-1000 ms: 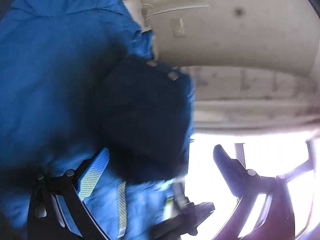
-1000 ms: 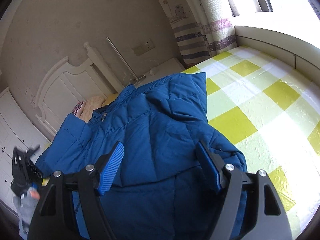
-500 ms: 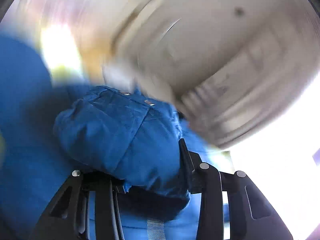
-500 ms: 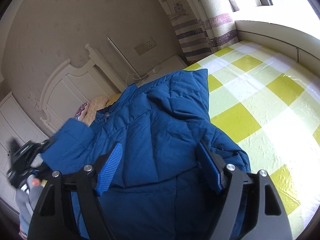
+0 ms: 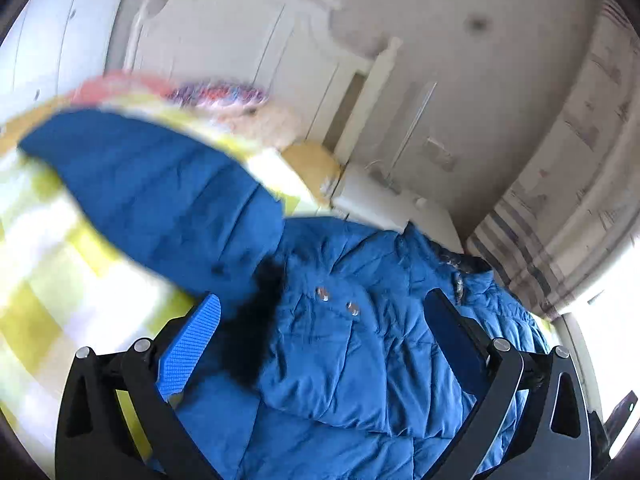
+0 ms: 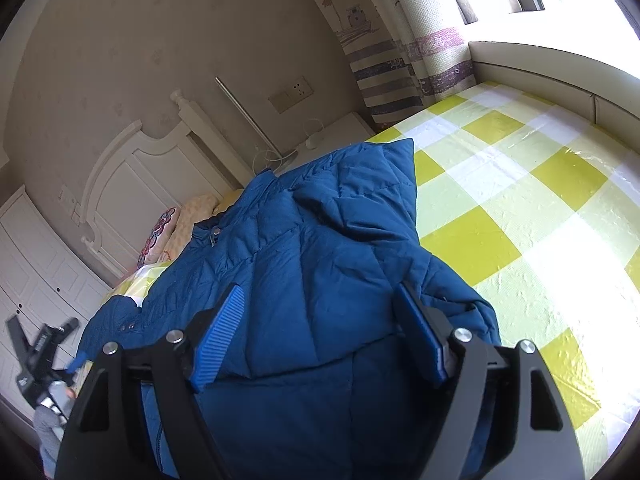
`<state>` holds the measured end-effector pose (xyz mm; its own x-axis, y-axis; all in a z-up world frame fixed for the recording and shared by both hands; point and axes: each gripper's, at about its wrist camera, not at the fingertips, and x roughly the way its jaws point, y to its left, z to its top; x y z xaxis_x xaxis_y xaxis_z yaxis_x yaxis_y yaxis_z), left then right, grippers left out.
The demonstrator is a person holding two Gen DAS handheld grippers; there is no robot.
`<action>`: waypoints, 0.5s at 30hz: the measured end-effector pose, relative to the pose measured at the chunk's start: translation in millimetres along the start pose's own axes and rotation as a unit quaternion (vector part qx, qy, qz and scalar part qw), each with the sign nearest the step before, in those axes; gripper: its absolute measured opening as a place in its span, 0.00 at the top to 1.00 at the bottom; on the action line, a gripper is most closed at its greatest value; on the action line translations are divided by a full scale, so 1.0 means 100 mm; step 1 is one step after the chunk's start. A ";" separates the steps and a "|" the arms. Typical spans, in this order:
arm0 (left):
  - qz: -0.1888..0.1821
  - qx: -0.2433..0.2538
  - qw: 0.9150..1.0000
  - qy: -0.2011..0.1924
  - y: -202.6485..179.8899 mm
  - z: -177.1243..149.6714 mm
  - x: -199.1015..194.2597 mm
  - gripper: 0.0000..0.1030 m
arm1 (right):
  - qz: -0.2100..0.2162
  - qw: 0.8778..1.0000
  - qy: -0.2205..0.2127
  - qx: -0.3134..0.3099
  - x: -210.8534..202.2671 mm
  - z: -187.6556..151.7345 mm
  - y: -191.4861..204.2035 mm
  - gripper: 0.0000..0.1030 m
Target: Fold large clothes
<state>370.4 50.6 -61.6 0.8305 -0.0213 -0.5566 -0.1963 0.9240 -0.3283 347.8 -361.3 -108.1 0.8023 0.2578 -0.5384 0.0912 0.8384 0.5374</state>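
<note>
A blue quilted puffer jacket [image 6: 320, 264] lies on the bed's yellow and white checked sheet [image 6: 520, 208]. In the right wrist view one sleeve [image 6: 368, 184] is folded over its body. My right gripper [image 6: 320, 320] is open and empty just above the jacket. In the left wrist view my left gripper [image 5: 324, 320] is open and empty over the jacket's [image 5: 360, 340] pocket flap with two snaps [image 5: 336, 300]. A sleeve [image 5: 160, 192], blurred, stretches up to the left. Dark fur trim [image 5: 260, 320] shows beside it.
A white headboard [image 6: 132, 184] and pillows [image 6: 172, 228] stand at the bed's far end. A white nightstand [image 5: 392, 208] and striped curtain [image 6: 404, 72] are behind. The left gripper shows at the right wrist view's left edge [image 6: 40, 352]. Bare sheet lies right of the jacket.
My left gripper held a bunched part of the jacket half a second ago; now it is open and that part lies on the jacket. The left view swung toward the headboard. The right gripper barely moved.
</note>
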 end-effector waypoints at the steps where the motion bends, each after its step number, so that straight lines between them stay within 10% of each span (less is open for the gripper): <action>1: -0.009 0.029 1.000 0.005 -0.07 0.02 -0.02 0.05 | 0.001 1.000 0.001 0.001 0.00 0.00 0.00 0.25; 4: -0.010 0.136 0.990 0.021 -0.39 -0.08 0.08 0.05 | 0.001 1.000 0.000 0.001 0.00 0.00 0.00 0.25; 8: 0.013 0.177 0.972 0.154 -0.35 -0.49 0.78 0.04 | -0.001 1.000 -0.001 0.000 0.00 0.01 0.01 0.25; 15: 0.006 0.177 0.974 0.138 -0.38 -0.49 0.79 0.04 | -0.005 1.000 -0.002 -0.005 0.00 0.00 0.03 0.23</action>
<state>418.1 -5.0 -130.4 0.6471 -0.0658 -0.7596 0.0275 0.9976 -0.0630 348.2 -359.3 -106.4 0.8033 0.2469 -0.5419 0.0936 0.8463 0.5244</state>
